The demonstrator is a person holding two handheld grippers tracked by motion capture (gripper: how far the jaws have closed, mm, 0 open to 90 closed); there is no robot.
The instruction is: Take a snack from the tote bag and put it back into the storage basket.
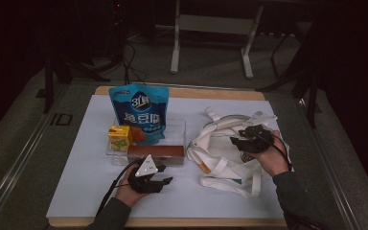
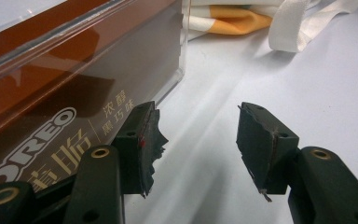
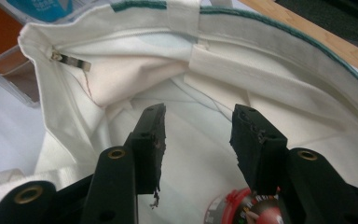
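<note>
While the left hand (image 1: 124, 191) is resting low on the white table cover (image 1: 76, 182) with its forearm coming in from the near edge, the left gripper (image 1: 165, 181) is lying nearly level and pointing toward the right side of the table. Its jaws are standing partly apart with nothing between them; the left gripper view is showing bare white cover in the gap (image 2: 198, 140). Just beside the left jaw, the brown biscuit box (image 2: 51, 98) is sitting inside a clear plastic tray (image 2: 179, 51); whether the jaw is touching the tray wall cannot be told. Beyond the box, farther from the gripper, a yellow drink carton (image 1: 120, 137) and a blue snack bag (image 1: 140, 112) are standing in the same tray.

The right hand (image 1: 270, 158) is reaching forward over the white cloth bag (image 1: 220, 153), wrist bent so the right gripper (image 1: 237, 141) is pointing left and downward toward the bag's mouth. In the right gripper view its jaws (image 3: 198, 140) are standing partly apart, gripping nothing, their tips inside the open mouth of the bag. The bag's rim with its green trim (image 3: 270, 32) is arching above and beyond the jaw tips, and a strap is crossing the rim. Below the right jaw, down in the bag, a round item with a red rim (image 3: 235, 207) is partly showing; what it is cannot be told. The bag's loose straps (image 1: 230, 184) are trailing on the cover between the two hands.
</note>
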